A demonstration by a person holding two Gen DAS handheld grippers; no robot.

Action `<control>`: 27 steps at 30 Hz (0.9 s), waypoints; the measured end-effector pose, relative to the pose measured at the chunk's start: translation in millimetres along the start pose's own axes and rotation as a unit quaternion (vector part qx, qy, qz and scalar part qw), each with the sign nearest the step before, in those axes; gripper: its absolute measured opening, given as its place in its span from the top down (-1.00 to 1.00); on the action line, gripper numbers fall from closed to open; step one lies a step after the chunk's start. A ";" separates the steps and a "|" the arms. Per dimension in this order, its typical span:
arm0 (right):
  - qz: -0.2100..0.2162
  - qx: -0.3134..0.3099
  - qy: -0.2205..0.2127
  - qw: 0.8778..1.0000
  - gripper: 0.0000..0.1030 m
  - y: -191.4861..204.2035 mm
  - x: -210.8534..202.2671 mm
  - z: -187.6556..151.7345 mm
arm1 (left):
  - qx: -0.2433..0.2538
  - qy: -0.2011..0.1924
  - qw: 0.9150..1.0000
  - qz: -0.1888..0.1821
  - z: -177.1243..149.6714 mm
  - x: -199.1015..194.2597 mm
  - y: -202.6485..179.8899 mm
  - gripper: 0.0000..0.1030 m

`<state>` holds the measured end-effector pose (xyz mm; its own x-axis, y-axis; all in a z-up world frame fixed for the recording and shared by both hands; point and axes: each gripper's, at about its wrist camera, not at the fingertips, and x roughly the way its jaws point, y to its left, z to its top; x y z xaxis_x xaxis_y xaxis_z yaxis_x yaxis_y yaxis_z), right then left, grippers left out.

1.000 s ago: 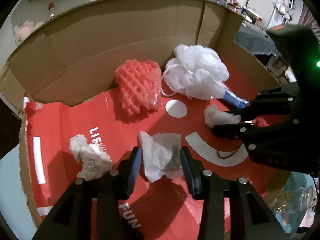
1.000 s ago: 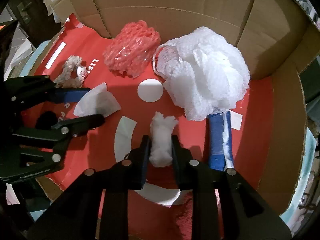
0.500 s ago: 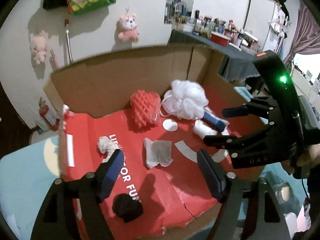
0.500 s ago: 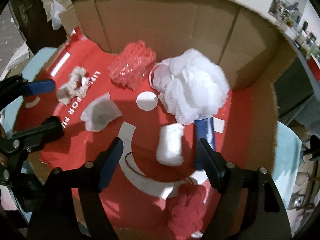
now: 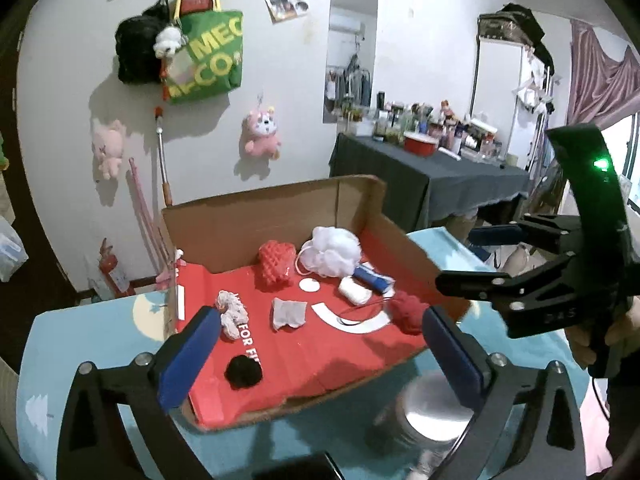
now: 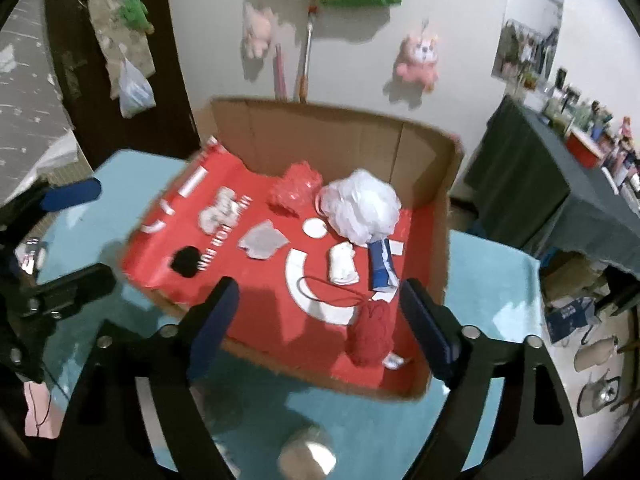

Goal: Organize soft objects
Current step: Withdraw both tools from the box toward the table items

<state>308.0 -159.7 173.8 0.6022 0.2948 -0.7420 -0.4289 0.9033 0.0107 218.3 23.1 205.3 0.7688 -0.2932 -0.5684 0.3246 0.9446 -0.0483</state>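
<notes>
We see both claws lifted clear of the cardboard box (image 5: 248,216), and neither one touches or holds anything. Our left claw (image 5: 320,344) is spread very wide and its jaws are opening; between them there is only the view down onto the box's red floor. Our right claw (image 6: 320,316) is also spread, a little less so, jaws opening too, with nothing pressed by its blue pads (image 6: 424,324).

The soft things all lie inside the box on the tabletop (image 5: 80,344). At the back wall sit the pink foam net (image 5: 275,264) and, just beside it, the white bath pouf (image 5: 332,250). In front of the pouf lies a small white roll (image 5: 352,291), beside a blue packet (image 5: 374,276). Toward the middle is a flat grey-white wipe (image 5: 288,313), and to its left a pale scrunchie (image 5: 231,312). A black pompom (image 5: 243,372) rests near the front edge, and a red knitted ball (image 5: 408,312) sits at the right front corner.

In the left view the right claw (image 5: 472,258) hangs at the right edge, a hand (image 5: 600,340) gripping its handle.
</notes>
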 end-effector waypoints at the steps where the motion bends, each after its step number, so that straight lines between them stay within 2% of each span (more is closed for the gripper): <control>1: 0.001 0.000 -0.010 1.000 -0.66 3.0 -12.4 -4.5 | -0.006 -0.005 1.000 -0.002 -2.6 -8.9 -2.9 -0.99; 9: -0.021 0.000 -0.070 0.997 -0.67 27.5 -86.5 -47.2 | -0.008 -0.055 0.998 0.006 -23.5 -67.3 -26.6 -0.99; 13: -0.007 0.016 -0.088 0.996 -0.67 33.9 -111.4 -69.6 | -0.004 -0.073 0.997 0.007 -38.7 -90.0 -37.1 -1.00; 15: -0.015 0.016 -0.102 0.995 -0.67 38.2 -122.4 -81.4 | 0.000 -0.082 0.997 0.010 -49.5 -98.2 -42.4 -1.00; 20: -0.031 0.024 -0.138 0.990 -0.78 51.5 -144.9 -115.8 | -0.006 -0.098 0.995 0.024 -82.7 -108.2 -51.4 -1.00; 27: -0.070 0.029 -0.169 0.983 -0.79 74.4 -147.7 -166.3 | -0.019 -0.102 0.993 0.055 -134.5 -105.4 -61.0 -1.00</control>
<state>75.2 -187.9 172.8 0.8462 0.2438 -0.4738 -0.2925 0.9558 -0.0306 43.3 16.1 157.7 0.8956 -0.2073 -0.3935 0.2136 0.9765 -0.0282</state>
